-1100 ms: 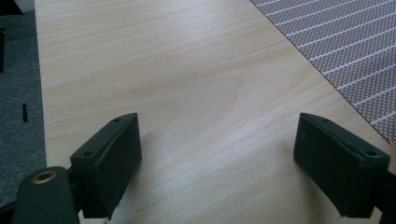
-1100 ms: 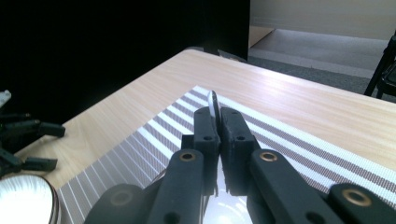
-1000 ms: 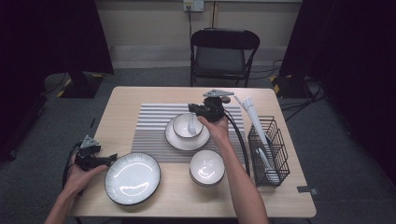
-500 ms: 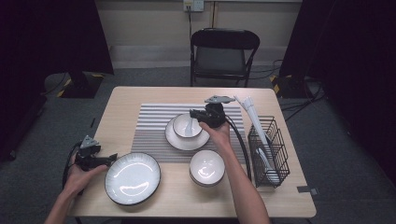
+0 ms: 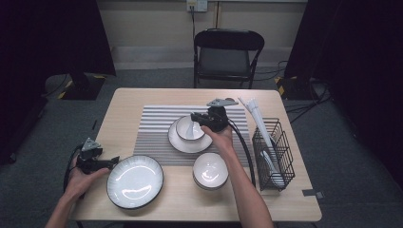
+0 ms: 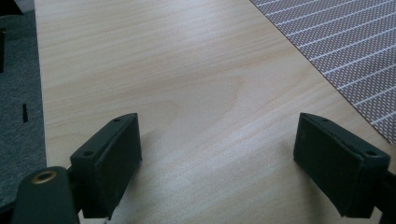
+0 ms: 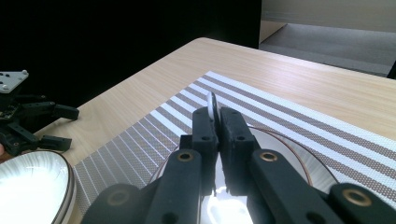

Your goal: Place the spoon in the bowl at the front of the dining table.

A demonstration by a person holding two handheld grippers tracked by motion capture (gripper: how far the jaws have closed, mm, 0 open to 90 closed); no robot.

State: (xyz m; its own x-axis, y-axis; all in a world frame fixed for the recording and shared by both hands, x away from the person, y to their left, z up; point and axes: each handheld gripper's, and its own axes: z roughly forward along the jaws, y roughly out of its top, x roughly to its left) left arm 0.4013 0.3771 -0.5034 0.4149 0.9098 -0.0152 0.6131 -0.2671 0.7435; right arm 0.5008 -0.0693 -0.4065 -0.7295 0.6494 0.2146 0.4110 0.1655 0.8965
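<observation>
The left gripper (image 5: 111, 162) rests at the table's (image 5: 142, 97) left edge, jaws spread wide, just beside the large plate (image 5: 135, 181). Farther right, the right gripper (image 5: 195, 117) pinches a white spoon (image 5: 188, 130) whose end dips into the small bowl (image 5: 189, 128) on the striped mat (image 5: 152, 137).

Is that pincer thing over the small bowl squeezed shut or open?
Shut. The right gripper has its two black jaws pressed onto the thin white spoon between them.
</observation>
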